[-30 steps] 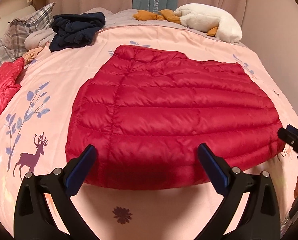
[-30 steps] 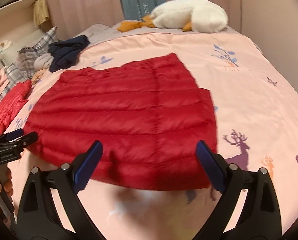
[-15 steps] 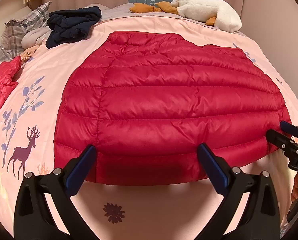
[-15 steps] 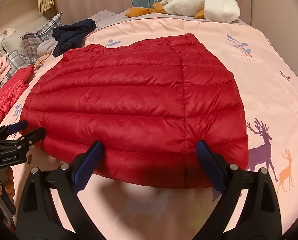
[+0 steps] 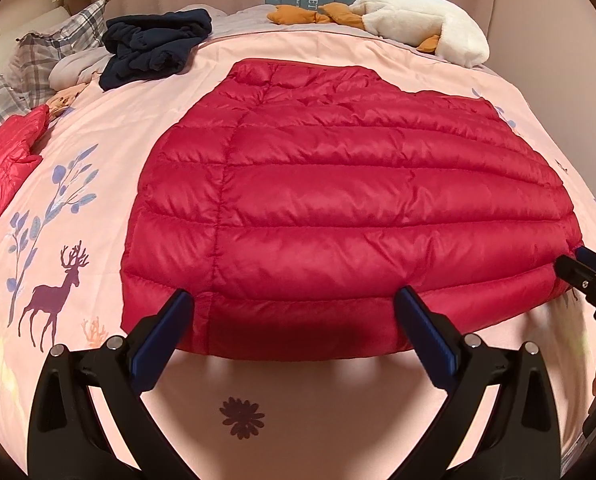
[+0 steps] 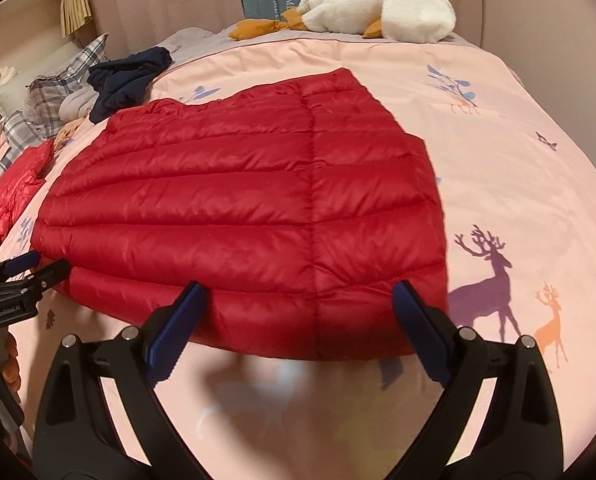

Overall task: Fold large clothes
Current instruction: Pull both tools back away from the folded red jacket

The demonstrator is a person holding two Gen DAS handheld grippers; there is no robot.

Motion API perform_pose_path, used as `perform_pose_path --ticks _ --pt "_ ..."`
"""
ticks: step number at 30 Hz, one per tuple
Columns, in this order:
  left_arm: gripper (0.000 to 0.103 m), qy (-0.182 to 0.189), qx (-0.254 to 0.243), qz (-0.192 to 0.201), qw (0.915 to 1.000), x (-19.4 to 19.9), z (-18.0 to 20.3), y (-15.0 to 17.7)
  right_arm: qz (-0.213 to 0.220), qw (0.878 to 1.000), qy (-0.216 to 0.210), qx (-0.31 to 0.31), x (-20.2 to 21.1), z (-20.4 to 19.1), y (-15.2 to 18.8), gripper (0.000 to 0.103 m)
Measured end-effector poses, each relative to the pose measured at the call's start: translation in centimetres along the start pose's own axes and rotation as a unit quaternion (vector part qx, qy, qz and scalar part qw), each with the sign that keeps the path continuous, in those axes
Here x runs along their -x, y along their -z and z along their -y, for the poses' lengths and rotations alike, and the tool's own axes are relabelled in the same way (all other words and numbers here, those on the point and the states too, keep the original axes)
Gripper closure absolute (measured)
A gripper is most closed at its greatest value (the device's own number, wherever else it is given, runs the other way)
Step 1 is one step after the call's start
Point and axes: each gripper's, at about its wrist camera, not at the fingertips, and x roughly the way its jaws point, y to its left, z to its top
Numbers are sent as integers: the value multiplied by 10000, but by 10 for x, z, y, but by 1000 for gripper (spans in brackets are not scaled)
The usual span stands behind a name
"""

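Observation:
A red quilted down jacket (image 5: 337,208) (image 6: 250,208) lies flat and folded on the pink bedspread. My left gripper (image 5: 294,300) stands open over the near hem, towards the jacket's left end, with nothing between its blue pads. My right gripper (image 6: 298,292) is open too, over the near hem towards the jacket's right end. Each gripper shows in the other's view: the right one (image 5: 589,280) at the jacket's right corner, the left one (image 6: 22,276) at its left corner.
A dark navy garment (image 5: 154,50) lies on plaid pillows (image 5: 46,60) at the back left. Another red garment (image 5: 6,160) sits at the left edge. A white plush goose (image 5: 421,26) rests at the head. The pink bedspread (image 6: 517,152) with deer prints extends to the right.
Both grippers have moved forward to the jacket's near hem, which now reaches the fingertips. The jacket itself has not moved, and both stay open.

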Motion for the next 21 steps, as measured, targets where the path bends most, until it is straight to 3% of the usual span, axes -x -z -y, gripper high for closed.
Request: perform_pose_path --ticks 9,21 --pt "1 -115 83 -22 9999 3 -10 4 -3 9996 192 -198 5 19 3 7" --pt "1 -627 411 -107 9971 19 -45 -2 -20 9950 788 -621 28 59 3 7"
